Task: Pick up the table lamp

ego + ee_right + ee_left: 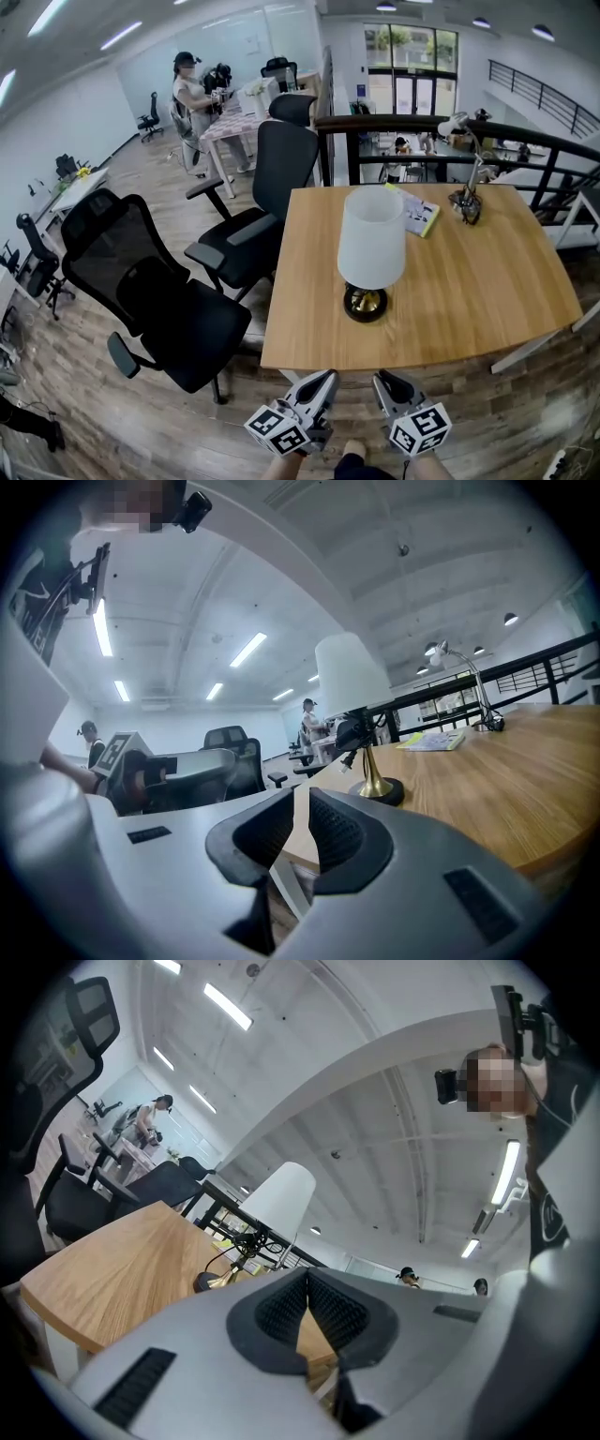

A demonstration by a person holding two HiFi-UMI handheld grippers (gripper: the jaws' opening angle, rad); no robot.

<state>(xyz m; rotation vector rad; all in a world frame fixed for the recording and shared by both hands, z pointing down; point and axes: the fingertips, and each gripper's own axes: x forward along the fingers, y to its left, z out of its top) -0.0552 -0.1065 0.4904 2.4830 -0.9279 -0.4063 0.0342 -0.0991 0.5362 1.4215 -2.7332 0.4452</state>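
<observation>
The table lamp has a white shade (371, 236) on a black and brass base (366, 302). It stands upright near the front edge of the wooden table (469, 291). My left gripper (323, 381) and right gripper (386, 382) are side by side below that edge, short of the lamp, and both are empty. In the left gripper view the jaws are shut (307, 1281), with the lamp shade (279, 1199) ahead and to the left. In the right gripper view the jaws are shut (300, 801), with the lamp's base (380, 789) ahead and to the right.
Two black office chairs (155, 281) (267, 202) stand left of the table. A silver desk lamp (466, 202) and a yellow-edged booklet (420, 214) lie at the table's far side, in front of a black railing (525, 131). A person (192, 98) stands far back.
</observation>
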